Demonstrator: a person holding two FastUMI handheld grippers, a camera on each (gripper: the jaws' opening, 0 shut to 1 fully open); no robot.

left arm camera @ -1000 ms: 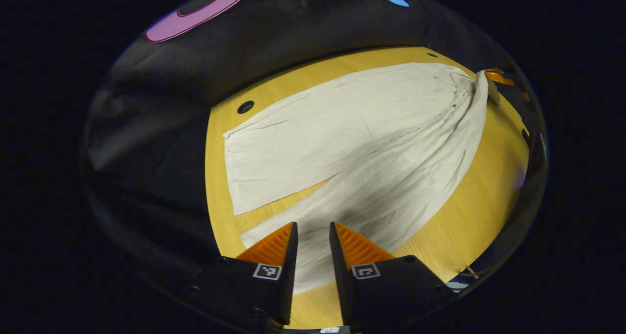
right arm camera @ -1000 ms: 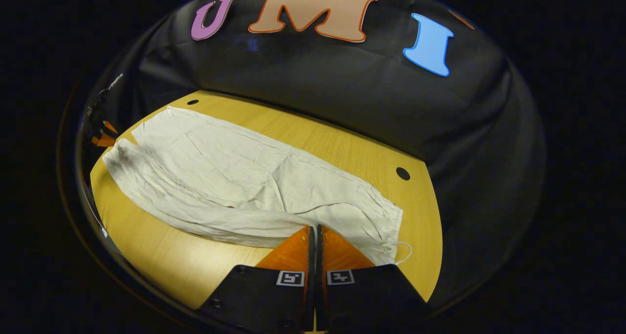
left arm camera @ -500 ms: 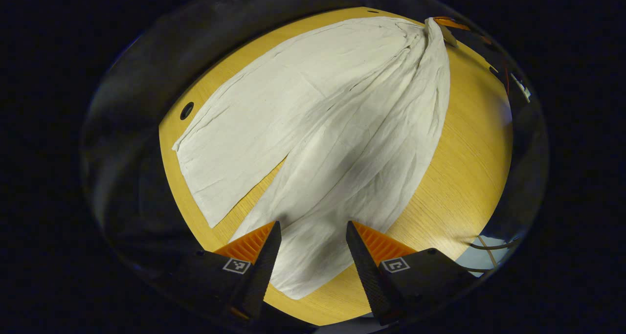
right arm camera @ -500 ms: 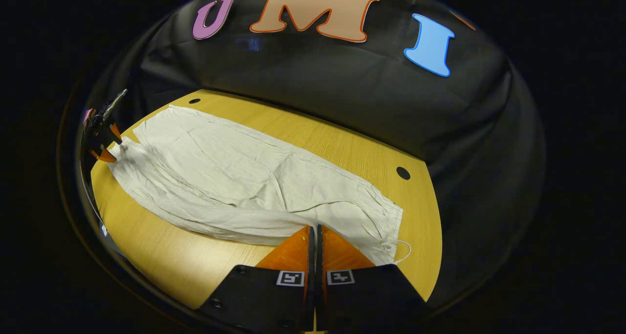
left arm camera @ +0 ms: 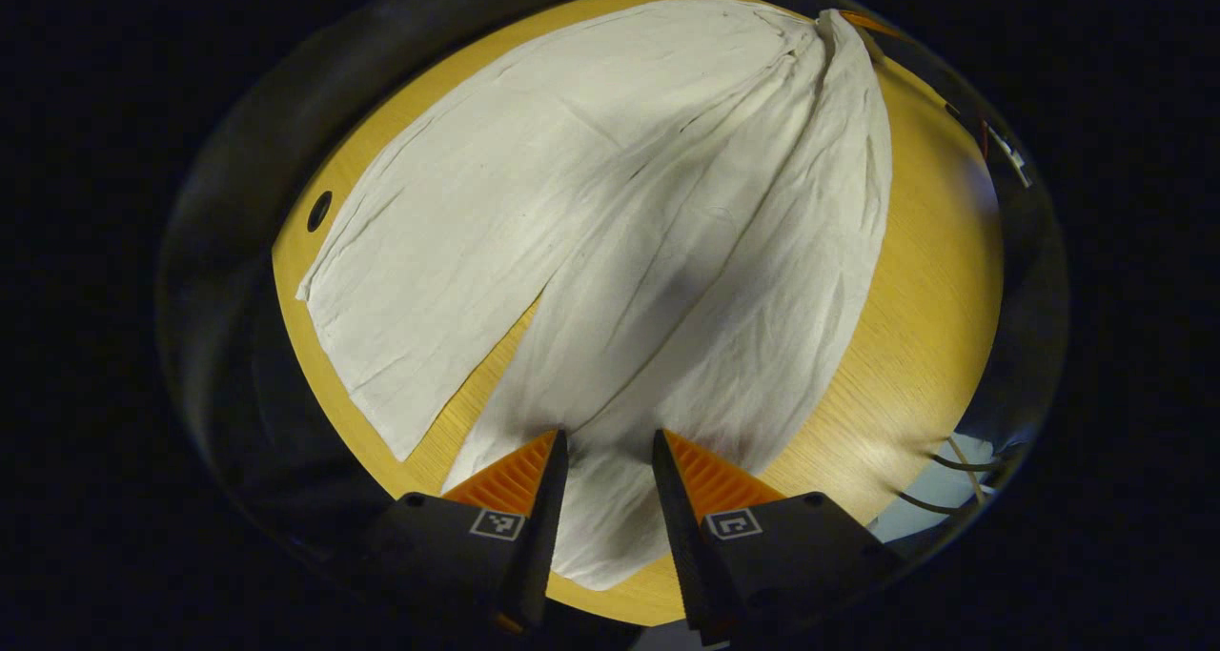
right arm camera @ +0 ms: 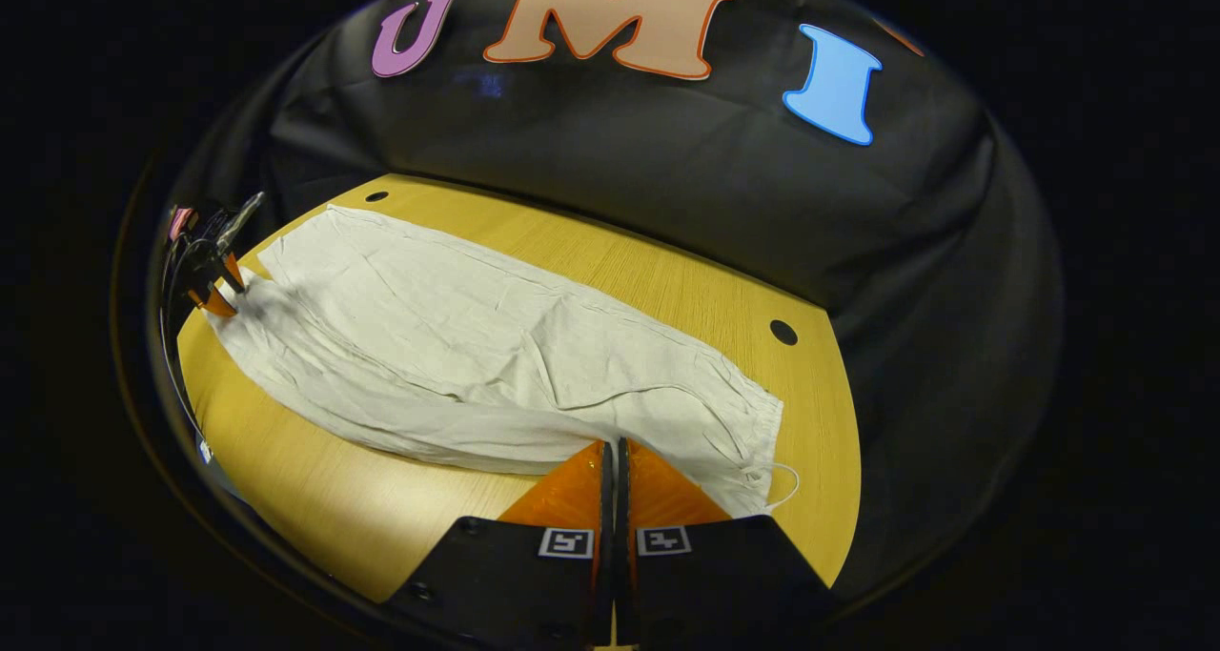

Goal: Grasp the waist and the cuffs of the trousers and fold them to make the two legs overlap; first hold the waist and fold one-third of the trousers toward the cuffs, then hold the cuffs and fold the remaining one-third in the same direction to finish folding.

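Trousers [left arm camera: 620, 213] spread across table [left arm camera: 934, 279] — two holes [right arm camera: 783, 332] beside them.

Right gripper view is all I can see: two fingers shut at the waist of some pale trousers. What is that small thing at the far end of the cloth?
Observer: That is the left gripper. Its own view shows its fingers apart, straddling the nearer leg's cuff without pinching it.
Operator: Do the two legs overlap?
Observer: No. Seen from that end they spread in a V, with bare table between them.
Operator: Does my gripper really hold cloth?
Observer: It seems so: in the left gripper view the trousers gather to a peak at the right gripper.
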